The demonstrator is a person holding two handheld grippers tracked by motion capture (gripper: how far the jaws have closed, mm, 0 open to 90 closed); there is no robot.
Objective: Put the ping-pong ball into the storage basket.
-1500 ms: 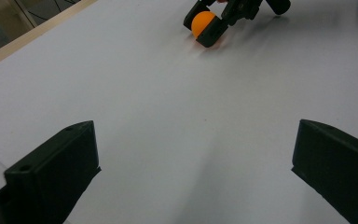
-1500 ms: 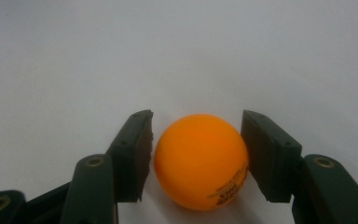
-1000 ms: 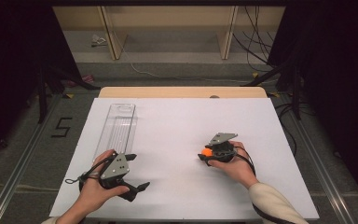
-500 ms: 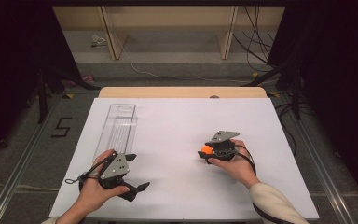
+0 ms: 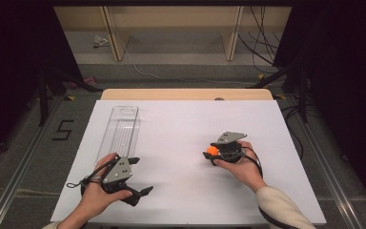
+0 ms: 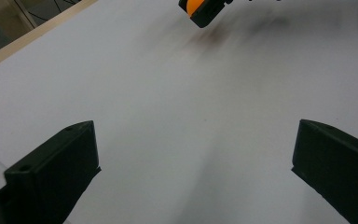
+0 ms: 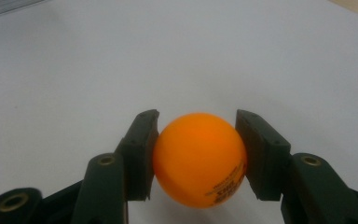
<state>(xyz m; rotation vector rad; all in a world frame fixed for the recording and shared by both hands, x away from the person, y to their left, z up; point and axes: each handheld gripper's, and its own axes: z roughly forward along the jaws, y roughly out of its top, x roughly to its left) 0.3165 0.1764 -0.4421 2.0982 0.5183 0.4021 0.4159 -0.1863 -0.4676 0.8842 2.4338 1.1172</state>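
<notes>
Right gripper (image 7: 198, 156) clamped on orange ball (image 7: 199, 158), right of tabletop (image 5: 181, 129) centre, near front edge. Left gripper (image 5: 140, 175) jaws wide apart, empty, at front-left corner beside clear tray (image 5: 121, 126). Best carried level, squeeze kept steady, released low inside tray to prevent bouncing out.

White table (image 5: 181, 129), clear tray (image 5: 121, 128) on it

You can read a black "5" marked on the floor (image 5: 63, 130) left of the counter (image 5: 181, 124). The orange ball (image 7: 199, 158) you hold carries small dark print low on its right side, but it is too blurred to read.
</notes>
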